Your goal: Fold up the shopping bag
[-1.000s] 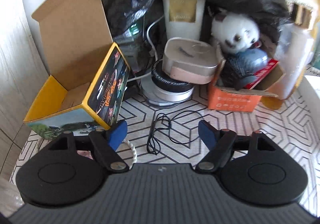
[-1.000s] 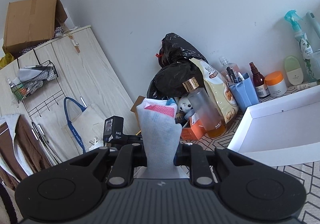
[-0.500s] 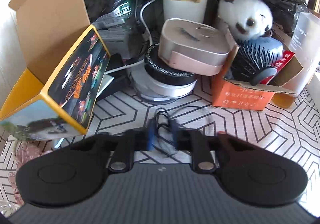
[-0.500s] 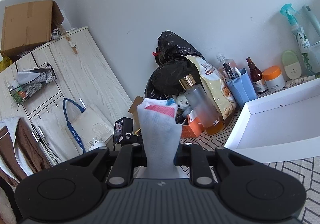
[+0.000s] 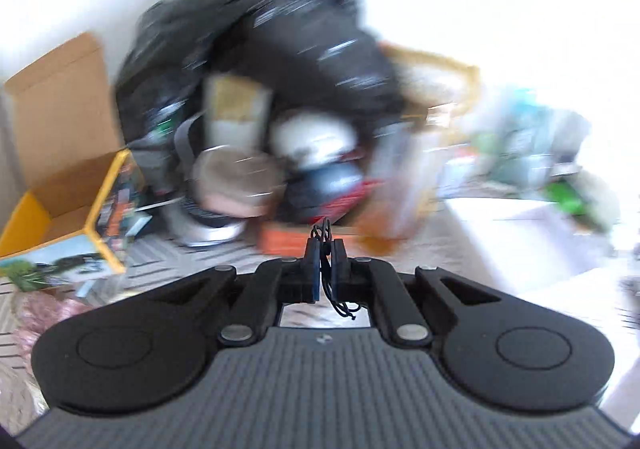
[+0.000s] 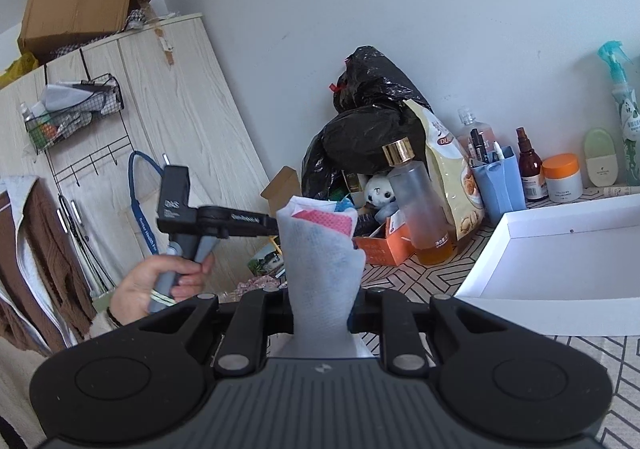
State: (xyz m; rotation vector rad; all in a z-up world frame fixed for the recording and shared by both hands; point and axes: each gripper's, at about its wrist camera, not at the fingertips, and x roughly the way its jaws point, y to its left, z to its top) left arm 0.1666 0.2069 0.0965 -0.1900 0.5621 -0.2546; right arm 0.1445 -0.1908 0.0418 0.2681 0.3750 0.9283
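Note:
The shopping bag (image 6: 320, 245) is a tight, upright white non-woven bundle with red and blue patches at its top. My right gripper (image 6: 320, 313) is shut on its lower part. A thin black cord (image 5: 325, 227) is pinched in my left gripper (image 5: 325, 249), which is shut on it; a small loop sticks up above the tips and the loose ends dangle below. The left wrist view is blurred. In the right wrist view, a hand (image 6: 160, 285) holds the left gripper's black body (image 6: 216, 221) up to the left of the bag, and the bag hides its tips.
A black rubbish bag (image 6: 368, 121), a frosted bottle (image 6: 420, 201), an orange box (image 6: 380, 245) and a plush toy crowd the wall. A white tray (image 6: 560, 257) lies at right. An open yellow carton (image 5: 68, 189) sits at left, beside a wooden cabinet (image 6: 180, 109).
My left gripper went from open above the cord lying on the patterned top to shut on it, then rose with it. The right gripper kept its hold on the bag and shifted slightly.

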